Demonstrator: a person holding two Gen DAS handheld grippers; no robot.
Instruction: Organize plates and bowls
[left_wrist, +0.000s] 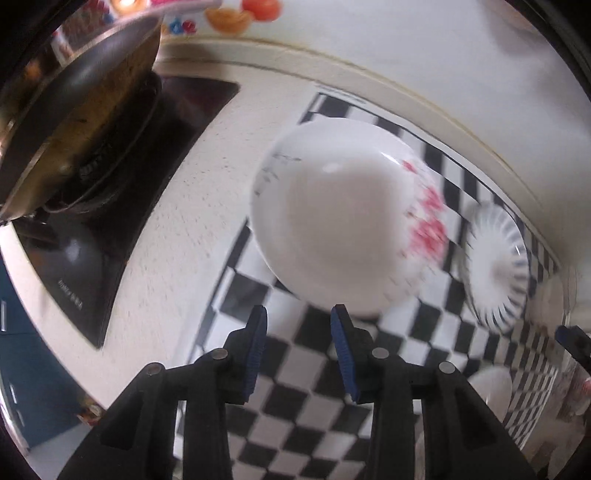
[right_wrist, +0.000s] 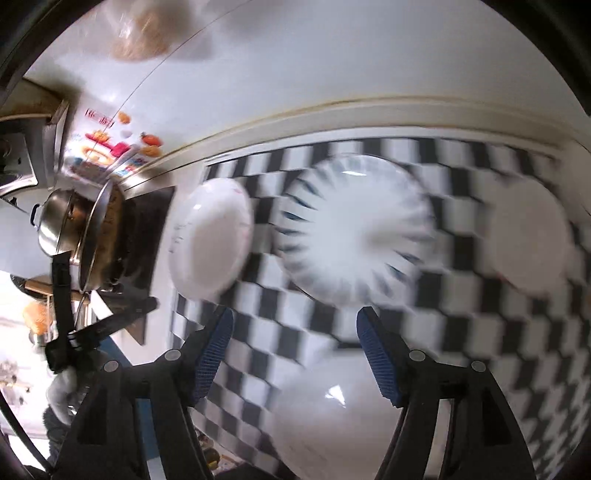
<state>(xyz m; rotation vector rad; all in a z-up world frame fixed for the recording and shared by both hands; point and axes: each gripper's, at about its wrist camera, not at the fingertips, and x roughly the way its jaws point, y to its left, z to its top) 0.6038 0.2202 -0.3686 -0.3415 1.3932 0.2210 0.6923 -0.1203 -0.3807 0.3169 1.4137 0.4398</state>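
Note:
A white bowl with red flowers (left_wrist: 343, 218) sits on the black-and-white checkered mat (left_wrist: 295, 369); it also shows in the right wrist view (right_wrist: 210, 240). A white plate with dark radial stripes (left_wrist: 495, 266) lies to its right, large in the right wrist view (right_wrist: 354, 229). A plain white dish (right_wrist: 528, 236) lies further right, and another white dish (right_wrist: 332, 417) lies just under my right gripper. My left gripper (left_wrist: 299, 314) is open and empty, just short of the flowered bowl. My right gripper (right_wrist: 295, 317) is open and empty, just short of the striped plate.
A black stove (left_wrist: 110, 192) with a steel wok (left_wrist: 74, 107) stands left of the mat on the white counter (left_wrist: 192, 206). A white wall (left_wrist: 406, 55) runs behind. The right gripper's tip (left_wrist: 572, 339) shows at the right edge. Both views are motion-blurred.

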